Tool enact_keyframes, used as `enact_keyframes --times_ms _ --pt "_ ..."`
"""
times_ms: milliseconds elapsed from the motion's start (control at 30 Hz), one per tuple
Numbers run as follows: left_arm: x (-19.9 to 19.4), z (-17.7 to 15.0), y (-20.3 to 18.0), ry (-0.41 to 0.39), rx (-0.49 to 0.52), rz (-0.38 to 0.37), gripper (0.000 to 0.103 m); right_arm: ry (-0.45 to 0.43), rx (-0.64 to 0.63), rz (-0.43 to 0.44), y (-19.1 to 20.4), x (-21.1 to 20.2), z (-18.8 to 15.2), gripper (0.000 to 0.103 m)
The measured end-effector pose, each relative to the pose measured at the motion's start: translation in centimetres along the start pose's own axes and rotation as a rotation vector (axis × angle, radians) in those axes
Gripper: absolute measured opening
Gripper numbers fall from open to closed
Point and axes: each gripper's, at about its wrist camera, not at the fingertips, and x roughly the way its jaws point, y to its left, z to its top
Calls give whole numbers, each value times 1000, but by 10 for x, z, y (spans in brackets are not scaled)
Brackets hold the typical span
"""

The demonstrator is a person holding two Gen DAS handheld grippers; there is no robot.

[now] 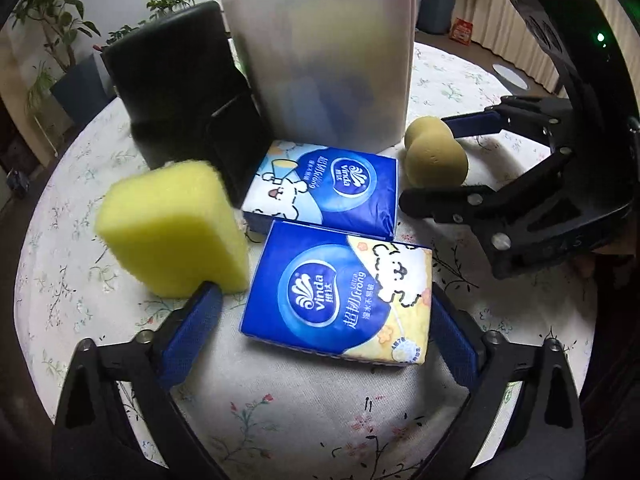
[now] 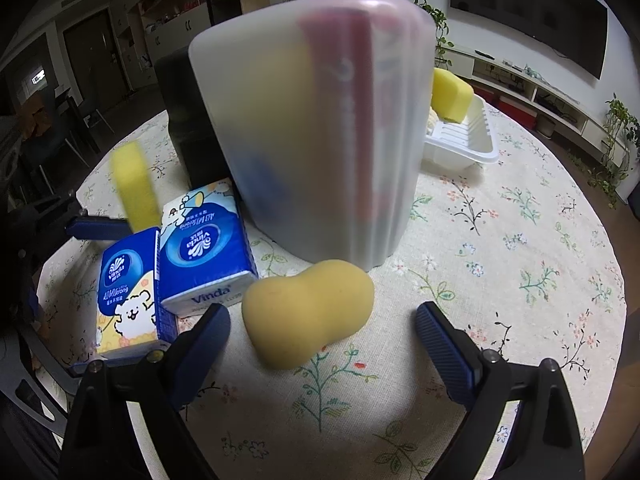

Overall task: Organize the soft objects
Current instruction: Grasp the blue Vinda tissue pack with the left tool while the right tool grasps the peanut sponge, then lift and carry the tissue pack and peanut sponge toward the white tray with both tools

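My left gripper is open, its blue pads on either side of a blue Vinda tissue pack lying flat, with gaps on both sides. A second tissue pack lies just behind it. A blurred yellow sponge stands on edge by the left finger. My right gripper is open around a tan peanut-shaped sponge without pressing it. In the left wrist view the right gripper reaches in from the right toward that tan sponge.
A tall frosted bin stands behind the packs on the round floral tablecloth, with a black box to its left. A white tray at the back right holds another yellow sponge.
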Motion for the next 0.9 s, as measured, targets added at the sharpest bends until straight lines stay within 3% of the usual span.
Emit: enact_keyframes --times_ms 33,100,233,433,900 --pt "-3 0 1 -12 -14 -6 76 -2 -1 -6 2 0 -1 89" --pt "-3 -3 3 -14 -25 0 76 -10 -7 -23 3 0 -1 74" --pt "-7 -5 -2 -30 -11 26 75 -25 -40 -15 7 -4 -2 56" --pt "-15 -19 0 -48 -72 1 75 -31 -32 -22 8 -10 -9 52" --pt "-60 -52 20 -122 -238 34 75 -4 119 26 13 -54 -45 50"
